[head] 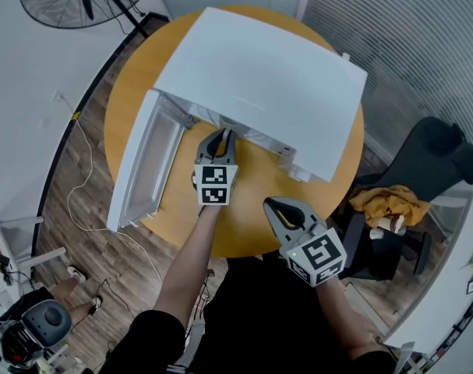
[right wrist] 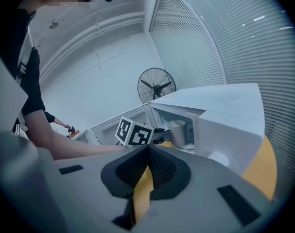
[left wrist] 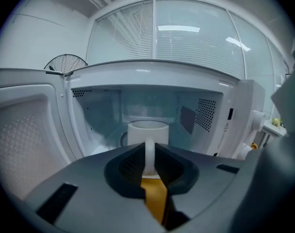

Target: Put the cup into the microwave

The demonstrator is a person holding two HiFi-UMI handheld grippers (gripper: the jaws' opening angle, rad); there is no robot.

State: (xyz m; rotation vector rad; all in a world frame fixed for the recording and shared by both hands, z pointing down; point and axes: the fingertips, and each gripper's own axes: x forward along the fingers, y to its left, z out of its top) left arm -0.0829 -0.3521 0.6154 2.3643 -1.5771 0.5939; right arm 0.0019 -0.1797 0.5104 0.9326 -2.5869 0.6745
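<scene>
Cup (left wrist: 147,132) sits inside microwave (left wrist: 200,81), handle clamped between left tongs (left wrist: 149,150).

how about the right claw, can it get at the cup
Probably not: the cup is inside the microwave, and the left claw, shut on its handle, fills the opening in front.

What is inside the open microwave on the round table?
A white cup, upright, its handle clamped between the left gripper's jaws. The microwave's perforated walls show behind it. The gripper covers the cup's base, so whether it rests on the floor cannot be seen.
</scene>
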